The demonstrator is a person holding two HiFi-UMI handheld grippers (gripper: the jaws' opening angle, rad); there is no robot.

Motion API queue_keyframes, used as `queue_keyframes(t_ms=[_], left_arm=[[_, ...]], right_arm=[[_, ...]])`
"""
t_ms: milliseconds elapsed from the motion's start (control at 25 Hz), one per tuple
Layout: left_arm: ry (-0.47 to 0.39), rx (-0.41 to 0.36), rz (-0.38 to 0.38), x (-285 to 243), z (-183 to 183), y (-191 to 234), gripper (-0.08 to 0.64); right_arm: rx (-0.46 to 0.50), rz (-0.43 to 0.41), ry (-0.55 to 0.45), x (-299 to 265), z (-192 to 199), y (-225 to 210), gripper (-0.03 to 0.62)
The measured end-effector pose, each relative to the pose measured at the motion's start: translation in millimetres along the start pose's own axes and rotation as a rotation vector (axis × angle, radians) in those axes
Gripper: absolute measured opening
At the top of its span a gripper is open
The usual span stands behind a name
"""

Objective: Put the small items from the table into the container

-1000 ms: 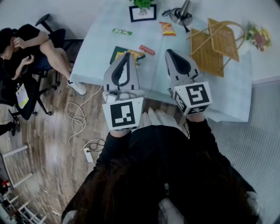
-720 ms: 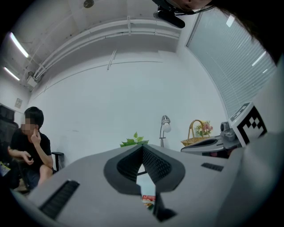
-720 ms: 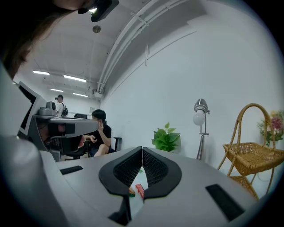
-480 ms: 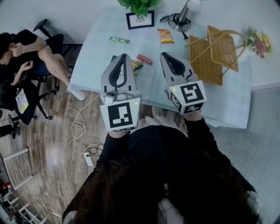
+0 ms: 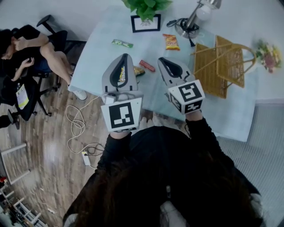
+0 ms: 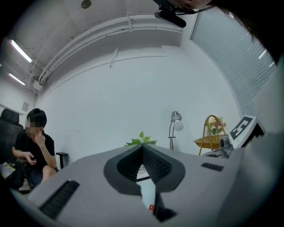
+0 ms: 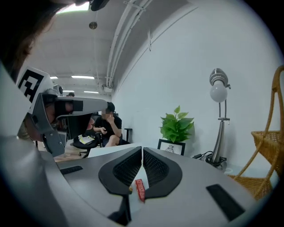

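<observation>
On the pale blue table (image 5: 106,53) lie a green bar (image 5: 122,43), an orange snack bag (image 5: 171,41), a red bar (image 5: 147,65) and a yellow-green packet (image 5: 129,71). A wicker basket (image 5: 222,64) stands at the table's right. My left gripper (image 5: 124,57) is shut and empty, held over the packet. My right gripper (image 5: 163,60) is also shut and empty, its tip just right of the red bar. In the right gripper view the red bar (image 7: 140,189) shows below the closed jaws (image 7: 142,150). In the left gripper view the jaws (image 6: 143,147) meet at their tips.
A framed picture (image 5: 145,23) and a green plant (image 5: 146,5) stand at the table's far edge, with a desk lamp (image 5: 191,24) and its cable to their right. Flowers (image 5: 268,60) lie beyond the basket. A seated person (image 5: 26,46) is at the left; cables (image 5: 80,119) lie on the floor.
Both grippers have moved forward over the table. The right one has dipped and drawn nearer the red bar. Both stay shut.
</observation>
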State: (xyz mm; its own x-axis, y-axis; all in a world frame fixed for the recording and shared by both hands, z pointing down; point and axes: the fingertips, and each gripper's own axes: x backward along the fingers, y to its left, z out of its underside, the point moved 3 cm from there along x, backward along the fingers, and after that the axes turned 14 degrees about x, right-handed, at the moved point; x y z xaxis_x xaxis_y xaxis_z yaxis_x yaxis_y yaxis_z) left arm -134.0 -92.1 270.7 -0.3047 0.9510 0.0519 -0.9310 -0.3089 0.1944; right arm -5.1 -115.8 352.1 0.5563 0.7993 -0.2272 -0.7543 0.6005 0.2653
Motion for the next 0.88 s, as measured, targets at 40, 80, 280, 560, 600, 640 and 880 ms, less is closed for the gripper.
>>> queue_keyframes(t_ms=[40, 80, 280, 560, 600, 640, 880], left_arm=[[0.002, -0.001, -0.006, -1.4, 0.8, 0.6, 0.003], [0.004, -0.002, -0.012, -2.7, 1.2, 1.6, 0.002], [0.011, -0.012, -0.040, -5.5, 2.5, 5.6, 0.002], [0.026, -0.022, -0.071, -3.3, 6.4, 11.5, 0.002], [0.029, -0.023, -0.074, -3.0, 6.7, 12.2, 0.002], [0.035, -0.025, -0.075, -2.9, 7.4, 13.0, 0.003], [0.061, -0.030, -0.091, -1.9, 13.3, 17.1, 0.002]], right_arm=[[-0.003, -0.017, 0.008, -3.0, 4.0, 0.8, 0.028], [-0.004, -0.035, 0.020, -6.3, 8.4, 2.1, 0.028], [0.003, -0.106, 0.090, -21.5, 33.8, 8.4, 0.035], [0.024, -0.206, 0.219, -39.7, 76.7, 19.2, 0.179], [0.031, -0.218, 0.237, -42.6, 83.0, 20.6, 0.184], [0.038, -0.226, 0.255, -45.8, 89.1, 21.7, 0.184], [0.066, -0.297, 0.389, -64.0, 132.3, 31.9, 0.242]])
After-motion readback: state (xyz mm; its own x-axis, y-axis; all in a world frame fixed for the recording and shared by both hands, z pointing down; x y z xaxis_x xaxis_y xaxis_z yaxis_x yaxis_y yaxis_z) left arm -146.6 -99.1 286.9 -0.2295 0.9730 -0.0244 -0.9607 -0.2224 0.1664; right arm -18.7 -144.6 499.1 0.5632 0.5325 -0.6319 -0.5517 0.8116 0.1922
